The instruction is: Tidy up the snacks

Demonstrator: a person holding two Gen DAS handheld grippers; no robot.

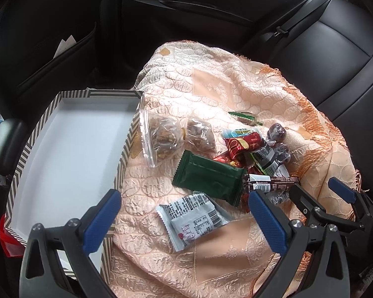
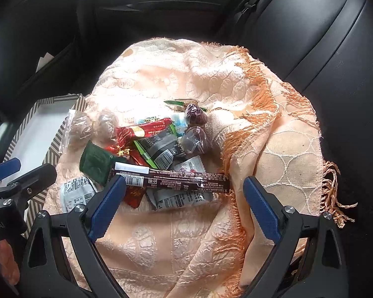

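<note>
- The snacks lie in a loose heap on a peach fringed cloth point(image 1: 211, 84) spread over a black car seat point(image 1: 335, 49).
- A striped shallow box point(image 1: 69, 134) with a white inside sits on the cloth's left edge; nothing shows in the part of it that is in view.
- Touching the box's right wall is a clear bag of brown snacks point(image 1: 159, 136), and a second clear packet point(image 1: 201, 134) lies just beside that.
- A dark green packet point(image 1: 209, 178) lies in the middle of the heap, with red wrappers point(image 1: 241, 146) behind it and dark wrapped sweets point(image 1: 277, 131) toward the cloth's right edge.
- A long dark brown bar point(image 2: 171, 177) lies across the near side of the heap.
- A white printed packet point(image 1: 191, 218) lies apart from the heap, nearest the cloth's near edge.
- The left claw point(image 1: 184, 218) is spread wide and grips nothing; the white packet lies between its blue pads.
- The right claw point(image 2: 184, 201) is likewise spread wide and empty, its left pad point(image 2: 107, 206) at the left end of the brown bar; I cannot tell whether it touches.
- The right claw also shows at the right edge of the left wrist view.
</note>
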